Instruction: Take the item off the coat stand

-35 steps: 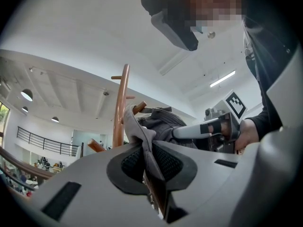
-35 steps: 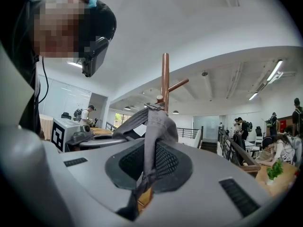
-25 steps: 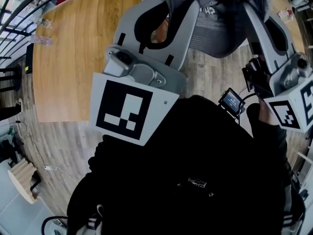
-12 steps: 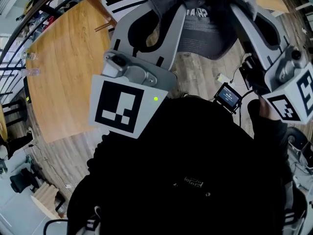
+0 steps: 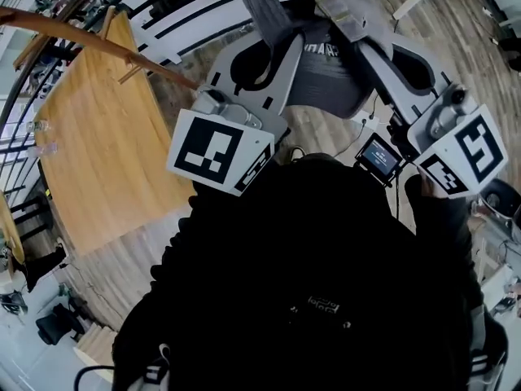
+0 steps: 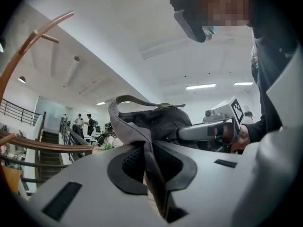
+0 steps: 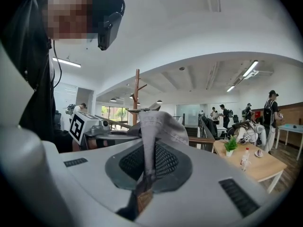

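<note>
Item: dark grey fabric cap (image 5: 326, 80) with pale lettering, off the stand and held in the air between the two sets of jaws.
- Long axis runs across, from one set of jaws to the other. In the head view the rounded crown bulges toward the person. Which way the brim points: cannot tell.
- Left gripper (image 6: 150, 167): jaws nearly together, pinching a narrow fold of the cap's grey edge. The fold rises out of the jaws and the dark crown sits just beyond them.
- Right gripper (image 7: 146, 169): jaws likewise narrow, clamped on a paler grey fold of the same cap. The fabric stands up between the pads and drapes forward over them.
- Each gripper shows in the other's view, just past the cap.

Surroundings:
- Brown wooden coat stand (image 7: 137, 91) with short pegs, upright, well beyond the right jaws and clear of the cap.
- Wood-plank floor (image 5: 334, 133) beneath both jaws.
- Light wooden table (image 5: 89, 161), well off to the outer side of the left jaws.
- Open office hall: white ceiling with strip lights, dark stair railing (image 6: 28, 145) left of the left jaws, people standing far off.
</note>
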A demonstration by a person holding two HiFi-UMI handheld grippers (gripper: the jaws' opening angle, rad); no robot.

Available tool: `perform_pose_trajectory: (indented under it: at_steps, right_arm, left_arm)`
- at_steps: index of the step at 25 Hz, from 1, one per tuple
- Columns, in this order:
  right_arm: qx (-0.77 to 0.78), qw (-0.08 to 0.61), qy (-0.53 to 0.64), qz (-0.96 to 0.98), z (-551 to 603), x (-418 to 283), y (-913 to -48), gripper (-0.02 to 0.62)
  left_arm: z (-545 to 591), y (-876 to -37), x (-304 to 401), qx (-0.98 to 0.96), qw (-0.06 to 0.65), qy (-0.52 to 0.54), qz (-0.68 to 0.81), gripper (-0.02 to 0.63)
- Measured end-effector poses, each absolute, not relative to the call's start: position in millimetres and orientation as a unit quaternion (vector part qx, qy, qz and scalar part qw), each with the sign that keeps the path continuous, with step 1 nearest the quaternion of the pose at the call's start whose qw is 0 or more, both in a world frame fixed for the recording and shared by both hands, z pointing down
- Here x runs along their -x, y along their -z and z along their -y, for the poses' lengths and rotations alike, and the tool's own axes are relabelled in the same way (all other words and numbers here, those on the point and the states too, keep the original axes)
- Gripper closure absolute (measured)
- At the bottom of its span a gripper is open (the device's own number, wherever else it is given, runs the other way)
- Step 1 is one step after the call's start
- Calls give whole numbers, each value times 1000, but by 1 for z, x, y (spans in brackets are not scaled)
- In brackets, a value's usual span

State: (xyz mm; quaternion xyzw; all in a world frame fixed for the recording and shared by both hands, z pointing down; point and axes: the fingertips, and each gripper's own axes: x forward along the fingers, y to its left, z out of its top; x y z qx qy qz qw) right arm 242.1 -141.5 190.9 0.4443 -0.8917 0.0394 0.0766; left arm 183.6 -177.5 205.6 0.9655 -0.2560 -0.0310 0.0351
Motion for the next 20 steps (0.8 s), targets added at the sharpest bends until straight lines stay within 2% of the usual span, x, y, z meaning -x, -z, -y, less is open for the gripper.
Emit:
perform_pose_trajectory:
  at_steps: [14, 20]
  right_arm:
    - [-436, 59, -46, 897, 109, -252, -211, 571]
    - [-424, 54, -41, 903, 115, -222, -213, 571]
  left_arm:
    - [145, -225, -199, -968, 26, 6, 251, 583]
    - [147, -222, -172, -966, 34, 10, 258, 583]
